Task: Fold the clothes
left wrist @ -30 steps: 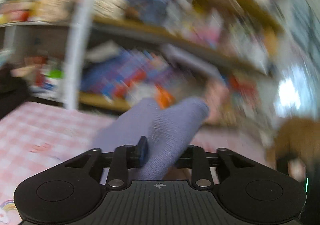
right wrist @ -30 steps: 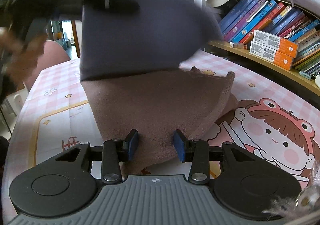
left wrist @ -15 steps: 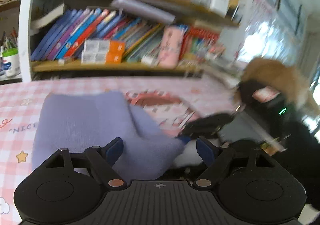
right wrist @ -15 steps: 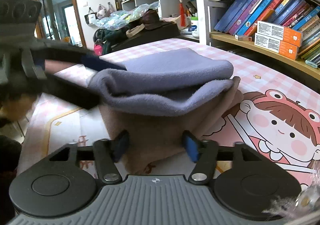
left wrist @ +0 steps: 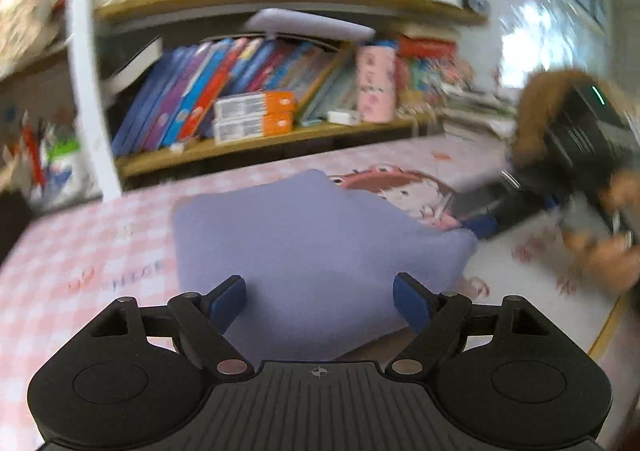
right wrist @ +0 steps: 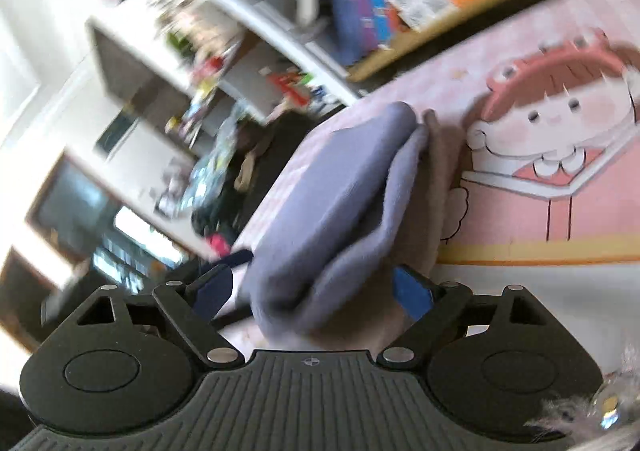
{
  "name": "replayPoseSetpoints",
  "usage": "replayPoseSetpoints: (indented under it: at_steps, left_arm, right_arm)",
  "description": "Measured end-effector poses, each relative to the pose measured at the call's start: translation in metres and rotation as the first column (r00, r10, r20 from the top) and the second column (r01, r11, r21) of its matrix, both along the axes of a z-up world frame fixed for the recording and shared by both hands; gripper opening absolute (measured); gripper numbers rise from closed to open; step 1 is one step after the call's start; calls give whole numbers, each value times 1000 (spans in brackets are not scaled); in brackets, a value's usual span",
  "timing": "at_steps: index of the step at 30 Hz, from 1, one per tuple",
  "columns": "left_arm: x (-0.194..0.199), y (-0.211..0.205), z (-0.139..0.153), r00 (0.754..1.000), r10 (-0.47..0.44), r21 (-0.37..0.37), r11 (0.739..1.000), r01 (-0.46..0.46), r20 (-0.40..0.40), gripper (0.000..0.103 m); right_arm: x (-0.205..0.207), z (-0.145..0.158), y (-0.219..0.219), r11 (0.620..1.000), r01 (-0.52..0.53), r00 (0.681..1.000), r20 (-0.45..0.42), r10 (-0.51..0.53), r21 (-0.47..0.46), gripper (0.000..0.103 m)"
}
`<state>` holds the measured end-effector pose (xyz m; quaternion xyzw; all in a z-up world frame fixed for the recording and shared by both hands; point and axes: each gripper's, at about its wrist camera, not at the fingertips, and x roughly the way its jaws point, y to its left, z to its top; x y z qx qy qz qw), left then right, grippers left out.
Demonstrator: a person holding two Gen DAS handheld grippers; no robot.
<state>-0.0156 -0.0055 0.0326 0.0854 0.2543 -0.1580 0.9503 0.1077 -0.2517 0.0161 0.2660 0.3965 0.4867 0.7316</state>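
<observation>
L gripper (left wrist: 320,301) is released, jaws wide; R gripper (right wrist: 312,293) jaws have just been opening, now wide too. Purple cloth (left wrist: 304,251) lies folded on the pink check tablecloth (left wrist: 80,251), its near edge between the L pads w/o being pinched. In R view the same cloth sits atop a brown cloth (right wrist: 440,155), both just ahead of, partly between, R pads. Bookshelf (left wrist: 248,107) beyond, blurred.
</observation>
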Motion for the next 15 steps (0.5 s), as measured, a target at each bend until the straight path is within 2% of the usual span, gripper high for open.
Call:
replayPoseSetpoints:
  at_steps: [1, 3, 6, 7, 8, 9, 10, 11, 13, 15]
  left_arm:
    - [-1, -7, -3, 1000, -22, 27, 999, 22, 1, 83]
    - [2, -13, -12, 998, -63, 40, 997, 64, -19, 85]
    - [5, -12, -23, 995, -94, 28, 995, 95, -23, 90]
    - [5, -11, -24, 995, -103, 14, 995, 103, -18, 92]
    - [6, -9, -24, 994, -109, -4, 994, 109, -15, 93]
    - [6, -8, -25, 994, -112, -22, 993, 112, -12, 93]
    - [6, -5, -25, 993, -114, -41, 993, 114, -9, 94]
    - [7, -2, -25, 993, -118, -60, 991, 117, -6, 94]
    - [8, 3, -25, 992, -126, -99, 987, 125, -3, 94]
    - [9, 7, -26, 991, -133, -124, 984, 132, -3, 94]
  right_arm:
    - [3, 0, 4, 1000, 20, 999, -25, -20, 8, 85]
    - [7, 5, 19, 997, 58, 998, -37, -60, -45, 84]
    - [-3, 13, 47, 973, 103, 993, 71, -90, -206, 78]
    - [-6, 16, 56, 958, 122, 989, 109, -96, -258, 70]
    - [-10, 19, 66, 941, 141, 984, 147, -100, -309, 47]
    - [-19, 25, 75, 918, 168, 968, 237, -84, -359, 30]
    - [-28, 32, 84, 892, 200, 942, 329, -61, -406, 19]
    - [-40, 39, 89, 880, 222, 907, 419, -29, -421, 15]
    - [-64, 53, 100, 858, 268, 811, 584, 44, -438, 15]
    - [-77, 49, 108, 827, 320, 739, 668, 87, -462, 15]
